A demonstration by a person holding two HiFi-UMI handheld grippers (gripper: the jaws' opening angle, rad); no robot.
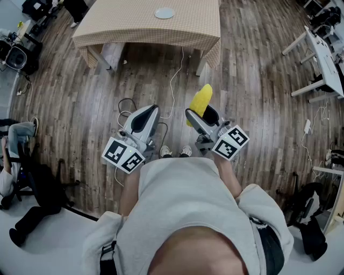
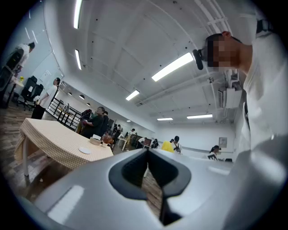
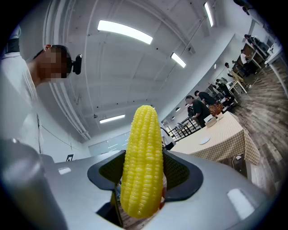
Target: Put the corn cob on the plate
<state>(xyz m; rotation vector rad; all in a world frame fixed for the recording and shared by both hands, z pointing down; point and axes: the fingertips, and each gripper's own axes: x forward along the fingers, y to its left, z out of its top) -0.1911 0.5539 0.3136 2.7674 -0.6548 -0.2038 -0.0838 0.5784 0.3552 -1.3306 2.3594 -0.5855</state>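
The corn cob (image 3: pixel 143 161) is clamped between the jaws of the right gripper (image 1: pixel 200 113) and held over the wooden floor (image 1: pixel 252 80). The left gripper (image 2: pixel 147 158) is kept closed, with nothing in it. The plate (image 1: pixel 164 13) is set on the checked table (image 1: pixel 118 27), well apart from the cob.

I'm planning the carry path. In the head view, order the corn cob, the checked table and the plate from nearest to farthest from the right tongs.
1. corn cob: clamped between the right tongs themselves, sticking up past their tips.
2. checked table: ahead of the tongs, at the top of the view; its near edge comes first.
3. plate: farthest, on the table well past that near edge.
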